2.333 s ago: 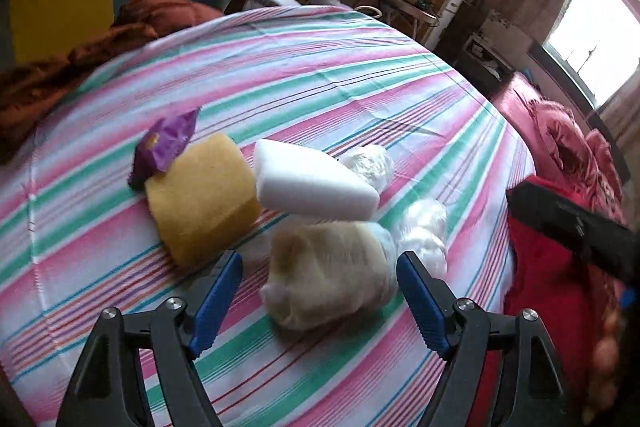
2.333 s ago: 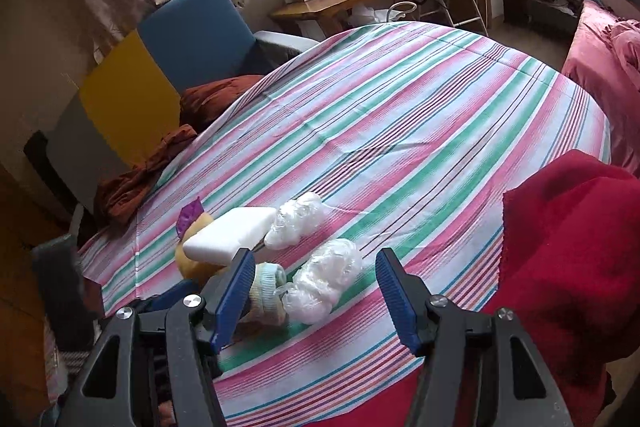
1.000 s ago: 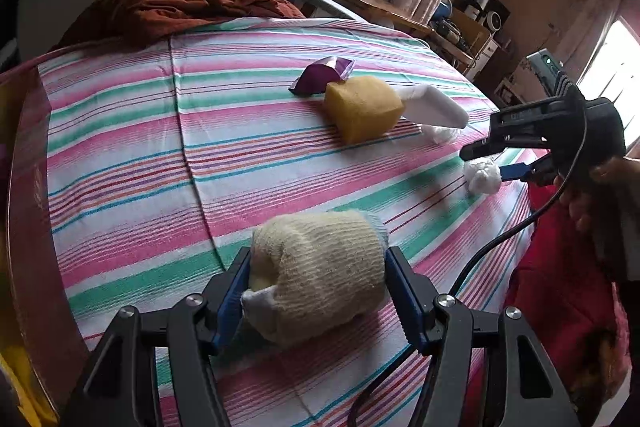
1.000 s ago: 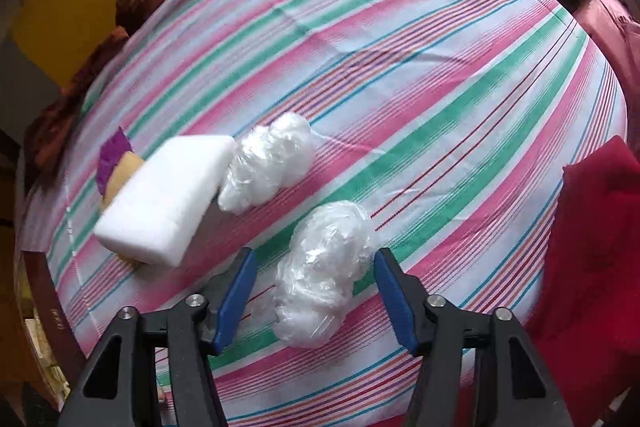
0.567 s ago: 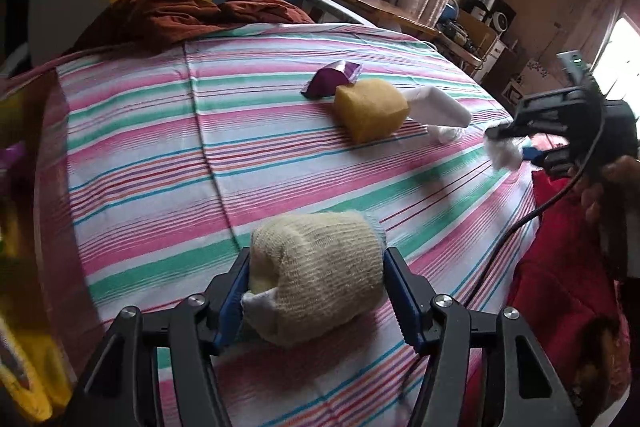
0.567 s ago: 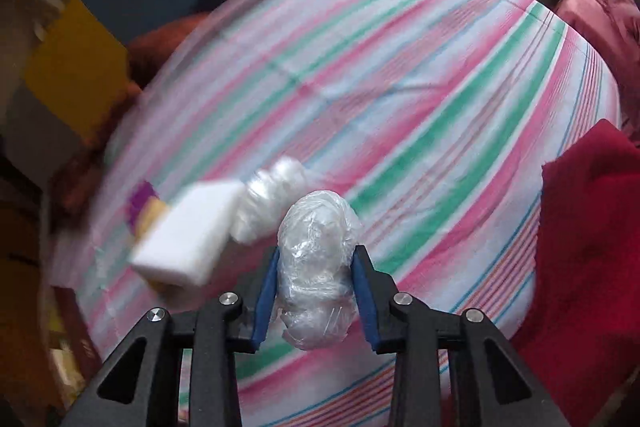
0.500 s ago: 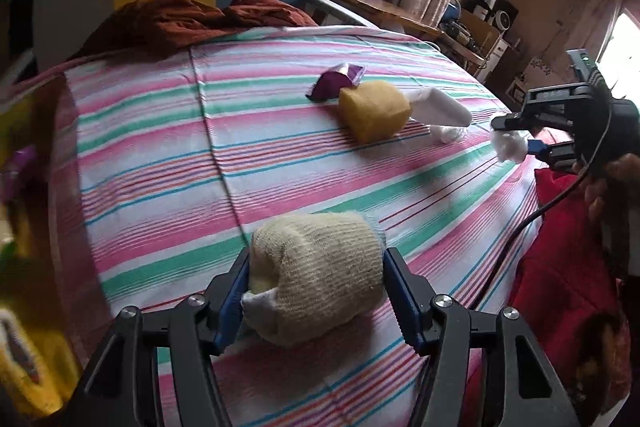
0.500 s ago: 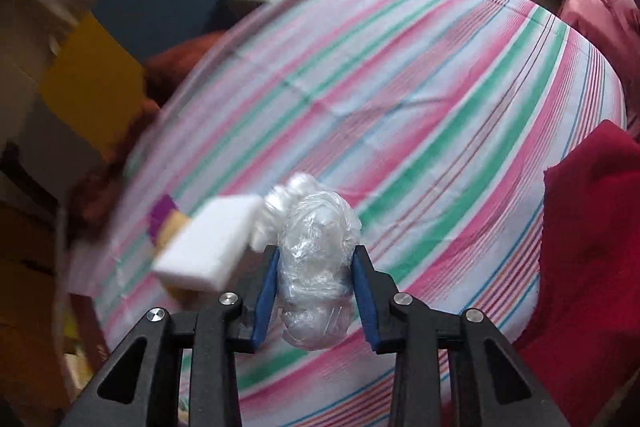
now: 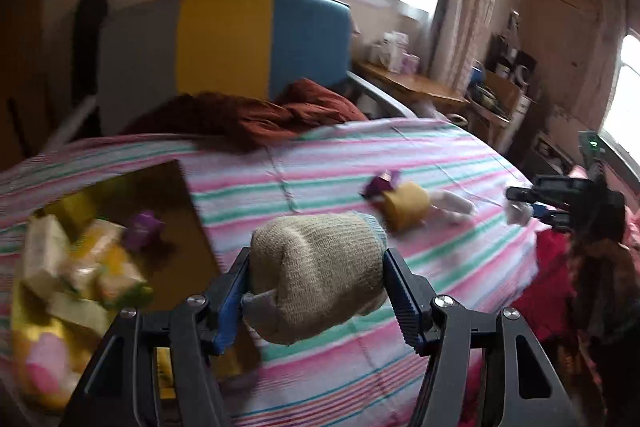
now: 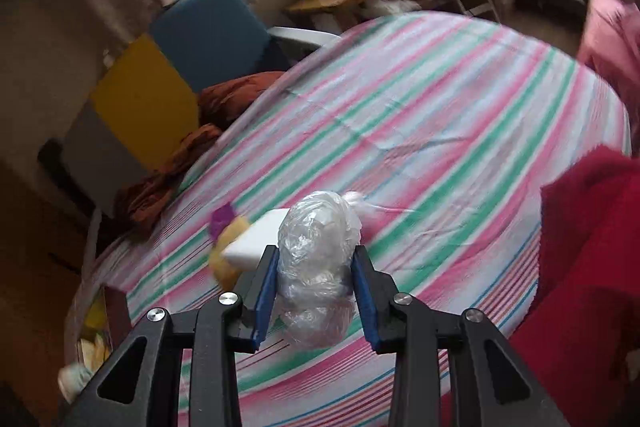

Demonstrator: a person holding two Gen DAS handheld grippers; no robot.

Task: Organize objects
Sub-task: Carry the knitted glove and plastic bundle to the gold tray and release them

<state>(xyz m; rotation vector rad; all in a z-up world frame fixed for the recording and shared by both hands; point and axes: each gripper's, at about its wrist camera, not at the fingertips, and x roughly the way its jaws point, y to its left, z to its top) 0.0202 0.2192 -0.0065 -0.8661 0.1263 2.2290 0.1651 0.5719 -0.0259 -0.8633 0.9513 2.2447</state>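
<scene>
My left gripper (image 9: 320,291) is shut on a rolled beige knitted sock (image 9: 316,267) and holds it above the striped bedspread (image 9: 448,259). My right gripper (image 10: 316,287) is shut on a crumpled clear plastic bag (image 10: 316,251), lifted off the bedspread (image 10: 440,131). In the left wrist view the right gripper (image 9: 532,205) shows at the far right with the white bag (image 9: 518,213) in it. A yellow sponge (image 9: 404,205), a purple wrapper (image 9: 380,183) and a white foam block (image 9: 454,205) lie together on the bed. The white block (image 10: 256,239), sponge (image 10: 226,261) and wrapper (image 10: 222,217) sit just left of my right gripper's fingers.
A yellowish box (image 9: 176,227) with several packets and soft items stands at the bed's left edge; its corner (image 10: 114,307) shows low left in the right wrist view. A rust blanket (image 9: 248,115) and a grey, yellow and blue chair (image 9: 224,43) lie behind. A red sleeve (image 10: 580,267) fills the right.
The right gripper closed on the plastic bag and lifted it. The left gripper rose with the sock and swung left, bringing the box into view.
</scene>
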